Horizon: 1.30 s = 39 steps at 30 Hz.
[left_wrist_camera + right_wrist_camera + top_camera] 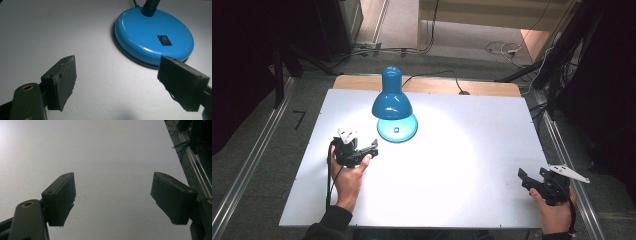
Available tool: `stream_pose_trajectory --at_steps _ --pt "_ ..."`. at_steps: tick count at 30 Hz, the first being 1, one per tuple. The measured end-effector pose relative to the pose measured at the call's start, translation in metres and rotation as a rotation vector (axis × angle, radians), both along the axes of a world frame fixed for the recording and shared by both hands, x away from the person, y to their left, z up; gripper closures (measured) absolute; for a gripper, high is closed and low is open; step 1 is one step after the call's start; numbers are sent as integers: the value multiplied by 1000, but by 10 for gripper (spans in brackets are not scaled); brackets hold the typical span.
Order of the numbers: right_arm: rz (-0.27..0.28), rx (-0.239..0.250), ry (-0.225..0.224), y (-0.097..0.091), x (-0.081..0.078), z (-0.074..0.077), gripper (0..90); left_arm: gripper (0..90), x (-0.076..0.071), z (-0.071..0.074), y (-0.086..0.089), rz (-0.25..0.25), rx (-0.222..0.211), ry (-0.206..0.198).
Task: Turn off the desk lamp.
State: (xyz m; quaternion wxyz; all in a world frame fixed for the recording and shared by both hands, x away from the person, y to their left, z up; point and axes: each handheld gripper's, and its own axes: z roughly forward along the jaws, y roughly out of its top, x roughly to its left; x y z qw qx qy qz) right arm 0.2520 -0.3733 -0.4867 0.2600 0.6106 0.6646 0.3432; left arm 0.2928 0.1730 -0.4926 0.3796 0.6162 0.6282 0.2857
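A blue desk lamp stands lit at the back middle of the white table (472,150). Its shade (392,102) hangs over its round base (399,131), and a pool of light spreads across the board. In the left gripper view the base (150,32) shows a black rocker switch (164,40) and the foot of a black gooseneck (150,6). My left gripper (362,146) lies just left of the base, open and empty (125,82), with the base a short way ahead of its right jaw. My right gripper (533,176) rests near the table's front right corner, open (113,200) over bare board.
The lamp's cable (437,75) runs off the back edge of the table. Metal rails (252,165) run along both sides, one of them beside the table edge (197,170). Cables and dark stands (557,60) crowd the floor at the back right.
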Motion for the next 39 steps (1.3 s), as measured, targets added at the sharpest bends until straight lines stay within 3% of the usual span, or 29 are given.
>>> stream_pose_trajectory --at_steps 11,24,32,39 --pt "4 6 0 -1 1 -1 193 198 14 -2 -19 -31 13 -2" --pt "2 13 3 -1 2 -1 202 245 25 -5 -27 -30 34 -12" --pt "7 16 10 -2 2 -2 204 432 32 -7 -32 -47 -2 -4" --pt "9 15 8 -1 4 -2 208 673 41 -8 -39 -84 -41 -11"
